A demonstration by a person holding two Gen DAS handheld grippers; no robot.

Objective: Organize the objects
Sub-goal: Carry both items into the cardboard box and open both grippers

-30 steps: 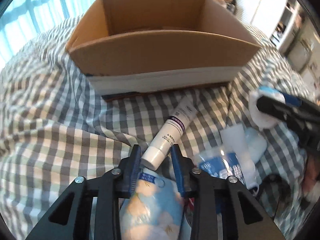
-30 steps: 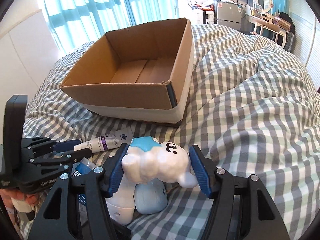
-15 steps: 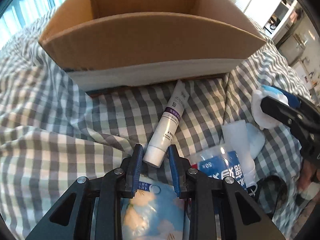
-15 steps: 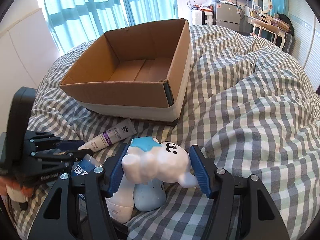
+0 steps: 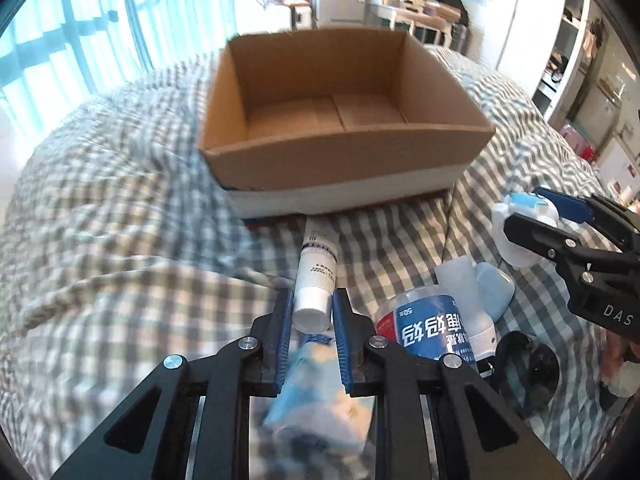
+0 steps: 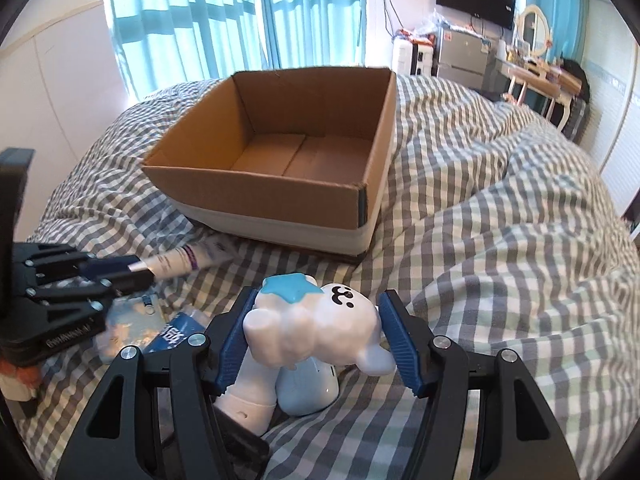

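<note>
Blue-padded jaws of the left gripper (image 5: 311,312), which have just been closing, clamp the capped end of a white cream tube (image 5: 317,270) whose far end points ahead at an open cardboard box (image 5: 344,120) on a grey checked bedspread (image 5: 112,240). Just right of those jaws lie a blue-labelled tub (image 5: 428,328) and a pale blue bottle (image 5: 490,284). The right gripper (image 6: 316,338) holds a white cloud-shaped toy (image 6: 316,328) squeezed between its pads, the box ahead of it.
</note>
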